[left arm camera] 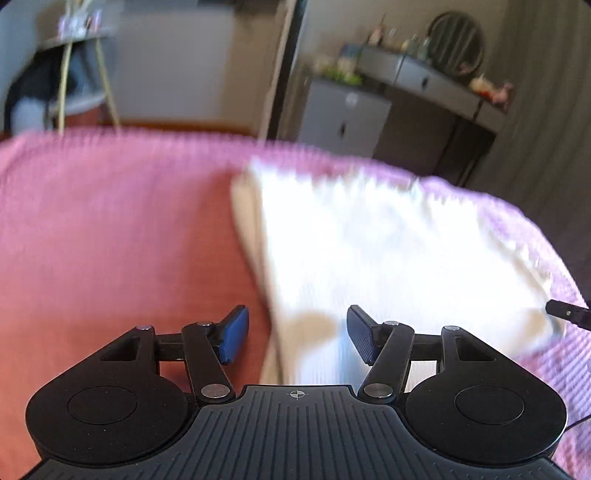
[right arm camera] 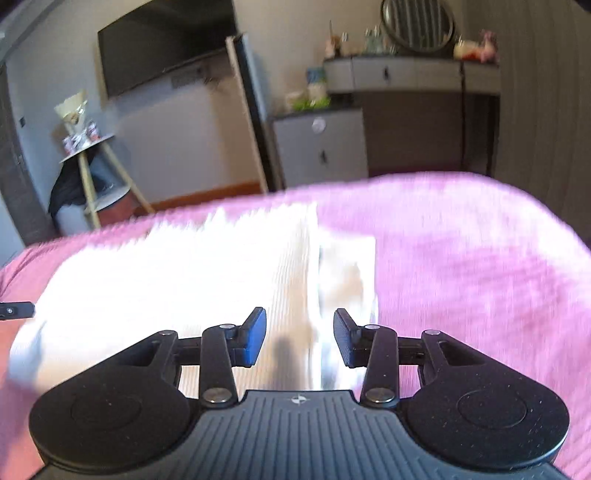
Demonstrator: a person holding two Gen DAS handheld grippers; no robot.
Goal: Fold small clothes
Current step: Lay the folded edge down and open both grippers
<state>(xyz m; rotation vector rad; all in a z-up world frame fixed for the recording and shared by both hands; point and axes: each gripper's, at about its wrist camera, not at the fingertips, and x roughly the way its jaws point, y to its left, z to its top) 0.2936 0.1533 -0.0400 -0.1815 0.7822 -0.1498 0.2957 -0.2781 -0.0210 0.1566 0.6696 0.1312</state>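
Note:
A white ribbed garment [left arm camera: 388, 251] lies spread on the pink bedspread [left arm camera: 110, 229]; the view is blurred. My left gripper [left arm camera: 297, 334] is open and empty, above the garment's near left edge. In the right wrist view the same garment [right arm camera: 177, 280] lies folded, with a narrower layer [right arm camera: 347, 269] sticking out at its right side. My right gripper [right arm camera: 299, 338] is open and empty above the garment's near right part. Each gripper's tip shows at the edge of the other's view [left arm camera: 569, 314] [right arm camera: 16, 309].
The bedspread [right arm camera: 461, 266] ends at the far edge of the bed. Beyond it stand a grey cabinet [right arm camera: 321, 147], a dresser with a round mirror [right arm camera: 417, 24], a wall TV [right arm camera: 162, 48] and a small shelf stand [right arm camera: 92, 166].

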